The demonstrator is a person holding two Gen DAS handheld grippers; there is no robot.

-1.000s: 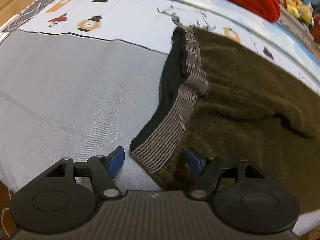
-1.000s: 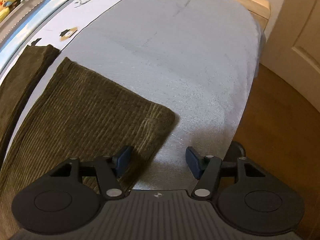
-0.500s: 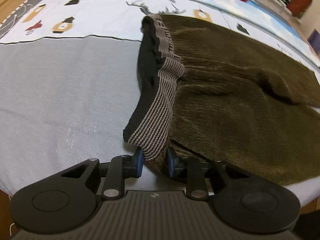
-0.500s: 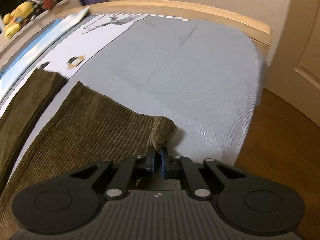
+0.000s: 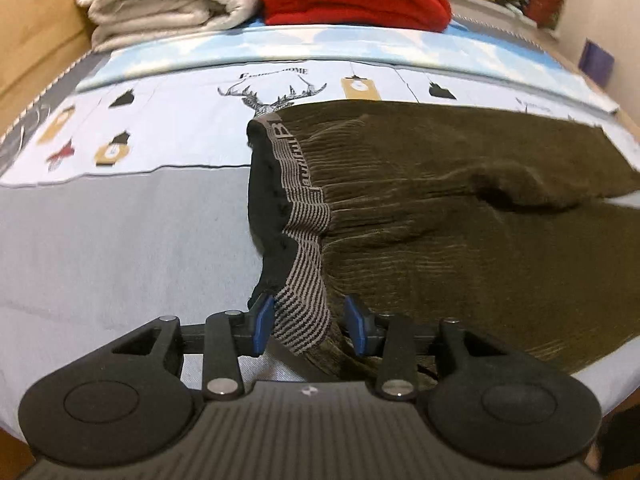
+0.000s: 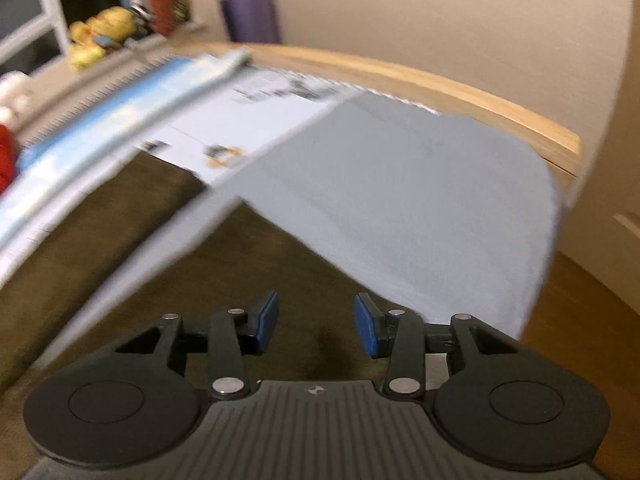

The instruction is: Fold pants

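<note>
Left tongs (image 5: 309,330) have just been opening, striped waistband (image 5: 304,264) between them, untouched; right tongs (image 6: 316,324) likewise opening, pads apart over the pants (image 6: 120,248); bed (image 6: 420,200) beneath.

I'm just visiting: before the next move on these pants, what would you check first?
1. Left gripper gripping the waistband: cannot tell; jaws have just been opening, band between them.
2. Right gripper gripping the leg: not ok; jaws have just been opening, pads apart over brown cloth.
3. Pants lying flat: not ok; deep crease.
4. Room on grey sheet: ok.
5. Right view sharp: not ok; blurred.
</note>
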